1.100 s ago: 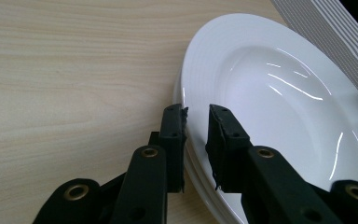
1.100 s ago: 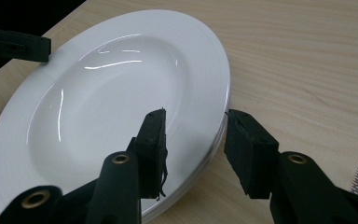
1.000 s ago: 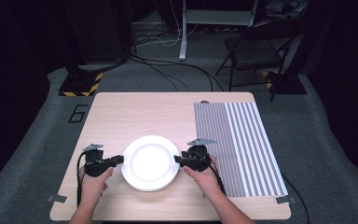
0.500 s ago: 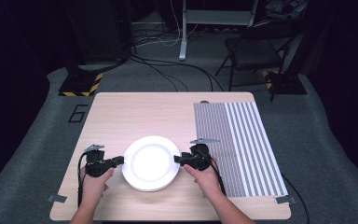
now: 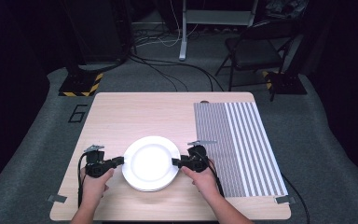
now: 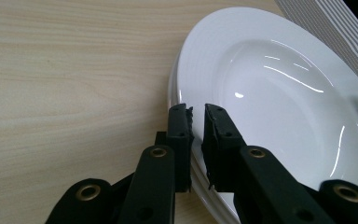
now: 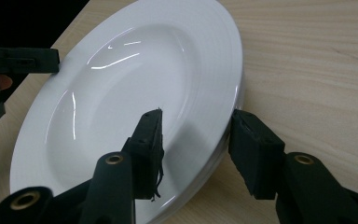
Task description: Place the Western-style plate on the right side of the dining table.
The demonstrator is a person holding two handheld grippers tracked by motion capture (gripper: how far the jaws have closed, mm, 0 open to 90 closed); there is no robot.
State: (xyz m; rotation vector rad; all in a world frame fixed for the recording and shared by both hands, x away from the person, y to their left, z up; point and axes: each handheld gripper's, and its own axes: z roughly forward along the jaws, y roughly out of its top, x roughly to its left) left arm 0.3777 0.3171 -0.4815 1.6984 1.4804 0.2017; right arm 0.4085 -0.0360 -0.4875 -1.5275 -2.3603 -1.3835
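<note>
Plates (image 5: 150, 163) (stacked) sit between my grippers: left gripper (image 6: 196, 122) nearly closed on top rim, right gripper (image 7: 196, 135) wide, straddling opposite rim.

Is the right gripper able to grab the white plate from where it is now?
Probably yes. The right gripper already has its open jaws on either side of the white plate's rim, and nothing lies between them, so closing should grip it.

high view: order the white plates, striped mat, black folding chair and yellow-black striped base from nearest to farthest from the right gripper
1. White round plates: stacked at the right gripper, just to its left.
2. Grey-and-white striped mat: on the table's right side, beside the gripper.
3. Black folding chair: on the floor beyond the table, far right.
4. Yellow-and-black striped base: floor, far left.
</note>
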